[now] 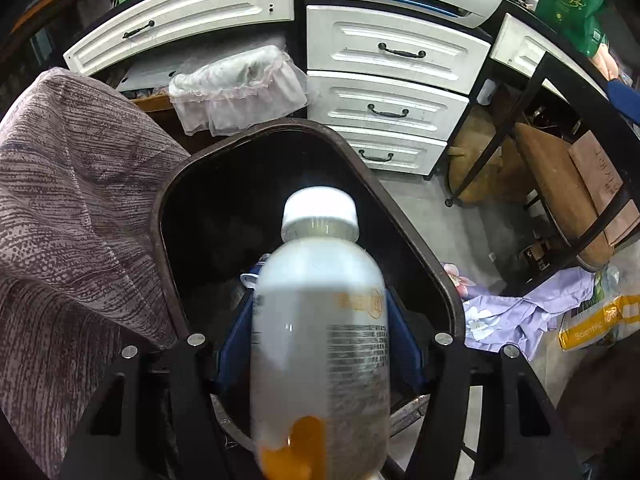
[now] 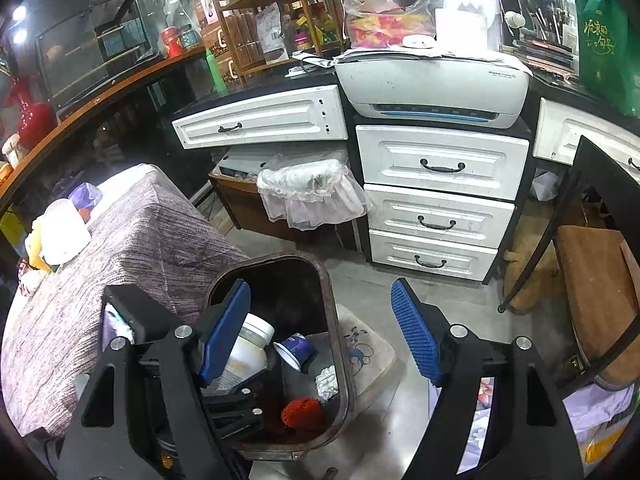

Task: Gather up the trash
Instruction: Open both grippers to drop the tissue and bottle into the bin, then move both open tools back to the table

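Observation:
My left gripper (image 1: pixel 320 304) is shut on a cloudy plastic bottle (image 1: pixel 320 320) with a white cap, its blue pads (image 1: pixel 236 340) pressing on both sides. The bottle points down into a dark brown trash bin (image 1: pixel 224 200). In the right wrist view the same bottle (image 2: pixel 246 356) sits inside the bin (image 2: pixel 288 292), with the left gripper's black fingers (image 2: pixel 236 408) around it. A blue cup (image 2: pixel 298 350), crumpled white paper (image 2: pixel 327 386) and a red ribbed object (image 2: pixel 302 414) lie in the bin. My right gripper (image 2: pixel 318 288) hangs open above the bin, holding nothing.
A table under a purple-grey cloth (image 1: pixel 72 220) stands left of the bin. White drawers (image 1: pixel 388 108) rise behind it. A chair (image 1: pixel 560 184), a floral cloth (image 1: pixel 520 312) and a yellow-printed bag (image 1: pixel 596 320) are on the floor at right. A small mat (image 2: pixel 372 352) lies beside the bin.

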